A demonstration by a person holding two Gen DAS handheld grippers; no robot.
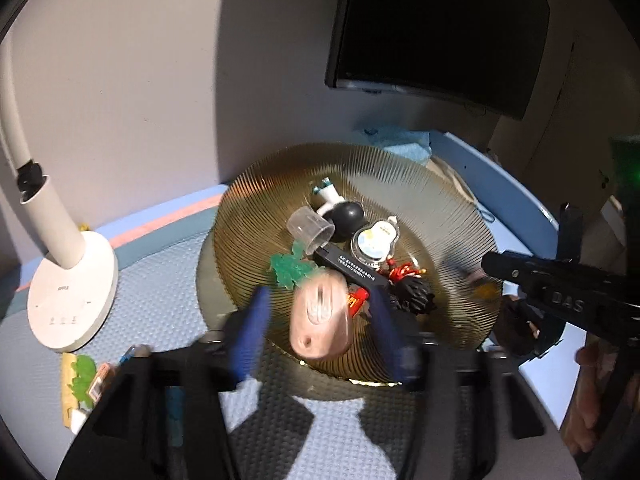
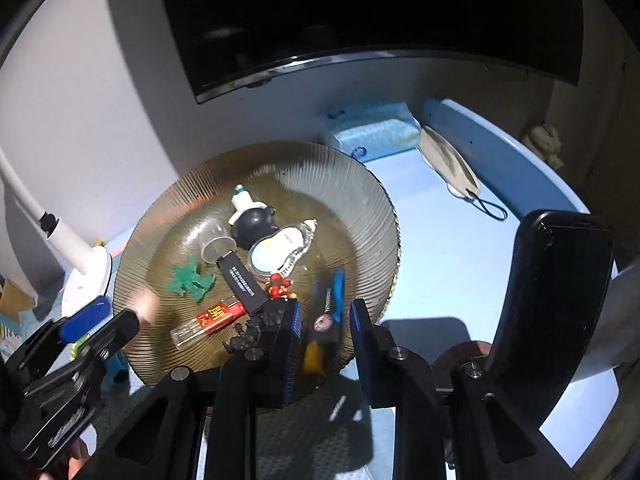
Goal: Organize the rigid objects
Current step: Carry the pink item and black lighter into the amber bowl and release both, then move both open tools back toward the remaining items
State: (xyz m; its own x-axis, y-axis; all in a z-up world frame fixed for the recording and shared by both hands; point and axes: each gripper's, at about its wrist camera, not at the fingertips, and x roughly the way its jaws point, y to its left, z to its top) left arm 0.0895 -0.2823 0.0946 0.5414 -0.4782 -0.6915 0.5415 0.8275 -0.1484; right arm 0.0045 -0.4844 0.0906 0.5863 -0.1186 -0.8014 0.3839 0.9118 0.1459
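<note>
Glass plate, already heaped with trinkets, is where a pink piece lies near the front rim between the released left gripper, while the right gripper (seemingly clenched on a blurred blue-and-yellow item) must release next.

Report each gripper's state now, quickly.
Left gripper: open; pink object between its fingers, not gripped.
Right gripper: closed on a blurred blue and yellow item.
</note>
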